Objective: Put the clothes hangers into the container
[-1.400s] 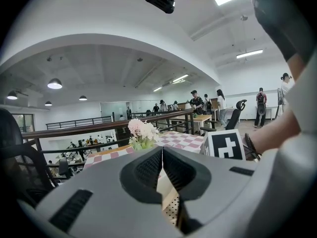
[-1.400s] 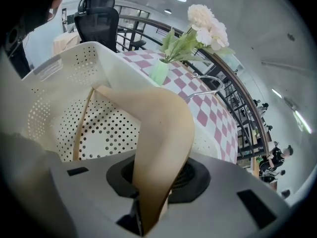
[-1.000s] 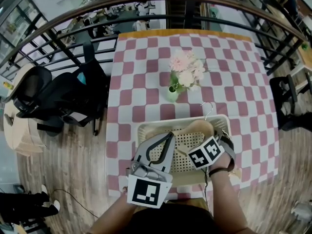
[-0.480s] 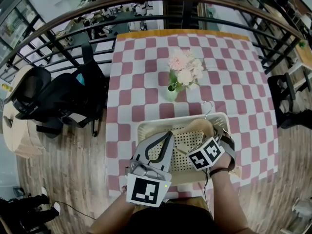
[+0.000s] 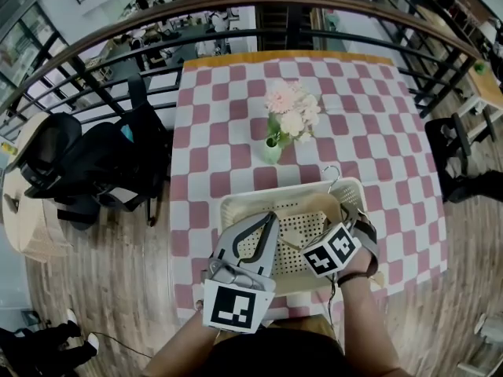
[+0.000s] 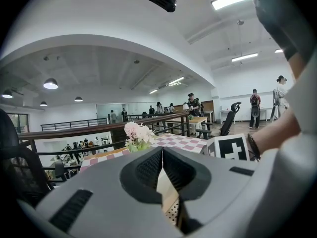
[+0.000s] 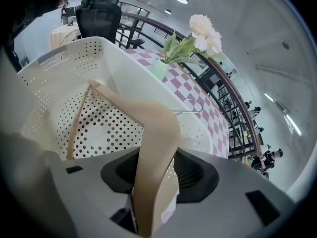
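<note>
Right gripper view: your right claw [image 7: 158,170] has just been spreading, hanger [image 7: 154,125] loose between. Looks stiff, light, smooth wood; take its broad shoulder. Your left claw [image 6: 162,151] is pressed together.

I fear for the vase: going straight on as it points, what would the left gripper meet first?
Probably the flowers, just left of dead ahead, beyond the basket; depth is unclear.

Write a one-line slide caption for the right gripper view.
Right gripper, jaws just opening around a beige hanger in the perforated white basket.
</note>
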{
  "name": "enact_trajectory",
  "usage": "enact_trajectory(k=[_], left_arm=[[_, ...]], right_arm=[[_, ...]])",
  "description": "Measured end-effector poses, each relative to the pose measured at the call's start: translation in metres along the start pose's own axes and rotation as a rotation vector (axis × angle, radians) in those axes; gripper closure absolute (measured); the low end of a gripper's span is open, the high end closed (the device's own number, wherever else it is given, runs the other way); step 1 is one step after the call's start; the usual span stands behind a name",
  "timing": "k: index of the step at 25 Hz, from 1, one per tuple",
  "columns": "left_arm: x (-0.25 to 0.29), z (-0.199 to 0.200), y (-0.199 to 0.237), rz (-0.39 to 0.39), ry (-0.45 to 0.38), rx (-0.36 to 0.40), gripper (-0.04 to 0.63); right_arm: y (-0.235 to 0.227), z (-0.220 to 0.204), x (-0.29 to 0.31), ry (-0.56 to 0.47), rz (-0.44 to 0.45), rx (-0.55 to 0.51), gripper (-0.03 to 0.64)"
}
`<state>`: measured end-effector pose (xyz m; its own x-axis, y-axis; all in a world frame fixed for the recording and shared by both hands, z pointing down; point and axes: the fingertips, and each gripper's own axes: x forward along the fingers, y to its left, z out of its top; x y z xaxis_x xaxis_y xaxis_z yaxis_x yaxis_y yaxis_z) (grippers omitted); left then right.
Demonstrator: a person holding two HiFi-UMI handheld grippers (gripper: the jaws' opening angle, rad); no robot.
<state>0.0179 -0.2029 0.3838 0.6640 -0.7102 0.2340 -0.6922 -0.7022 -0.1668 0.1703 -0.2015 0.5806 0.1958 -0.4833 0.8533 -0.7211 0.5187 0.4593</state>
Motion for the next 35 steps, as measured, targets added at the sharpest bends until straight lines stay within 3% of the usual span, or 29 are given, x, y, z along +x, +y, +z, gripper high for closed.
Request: enact_trajectory(k=[11,21,35], left_arm=[[-0.01,0.006,-0.009,-0.017,-0.02,0.011,0.584],[-0.018,0.011,-0.019,-0.022,-0.035,0.014,0.584],[-0.01,0.022,-0.038,-0.035,-0.045,0.018,0.584]], right_arm=[[0.017,-0.006,-0.014,-0.048,0.112,0.035,0.393],[0.006,-0.006,-0.035,-0.128,0.077,0.072,0.393],[0.017,0.005,-0.069,-0.295,0.157,0.111,0.393]])
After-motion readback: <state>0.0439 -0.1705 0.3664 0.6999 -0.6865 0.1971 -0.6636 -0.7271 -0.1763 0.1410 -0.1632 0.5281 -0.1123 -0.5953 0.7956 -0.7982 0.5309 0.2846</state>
